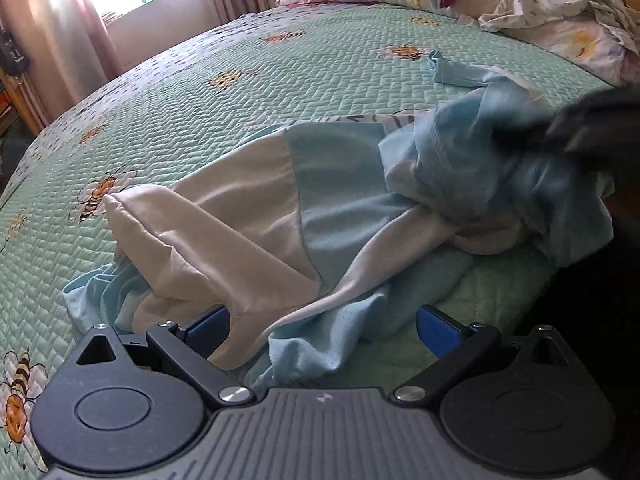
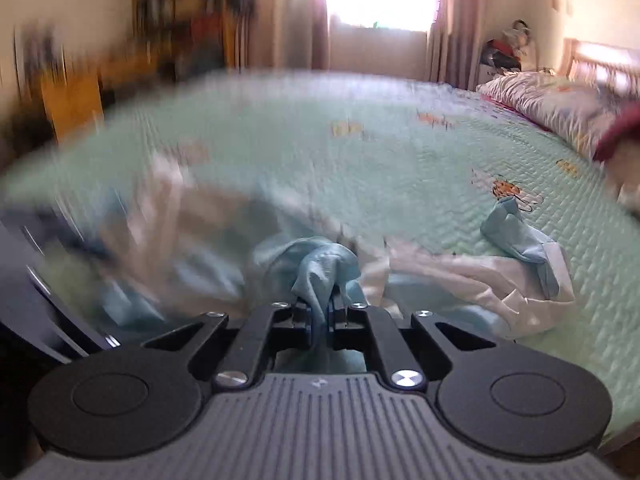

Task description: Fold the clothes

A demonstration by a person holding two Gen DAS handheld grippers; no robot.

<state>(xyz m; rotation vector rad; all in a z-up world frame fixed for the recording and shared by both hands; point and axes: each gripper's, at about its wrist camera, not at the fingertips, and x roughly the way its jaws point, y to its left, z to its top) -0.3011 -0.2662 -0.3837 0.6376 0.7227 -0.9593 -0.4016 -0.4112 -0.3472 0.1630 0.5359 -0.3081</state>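
In the left wrist view, the crumpled light blue and white cotton garment [image 1: 304,200] lies on the pale green quilted bedspread with bee pictures [image 1: 240,80]; its long axis runs from the white hem at the lower left up to the bunched blue part at the right; the left gripper [image 1: 322,330] hangs just above the near edge of the cloth, its blue-padded jaws spread wide with nothing pressed between them, though a fold of cloth lies in the gap; at the right edge a dark blurred shape, probably the right gripper [image 1: 532,132], meets the bunched blue end.

In the right wrist view, which is much blurred on its left side, the right gripper [image 2: 320,314] is clenched on a bunch of the blue cloth of the garment [image 2: 320,264]; the rest of the garment spreads to both sides on the bedspread [image 2: 360,160].

So the free white hem end appears nearer to the left gripper, which seems the one to take it.
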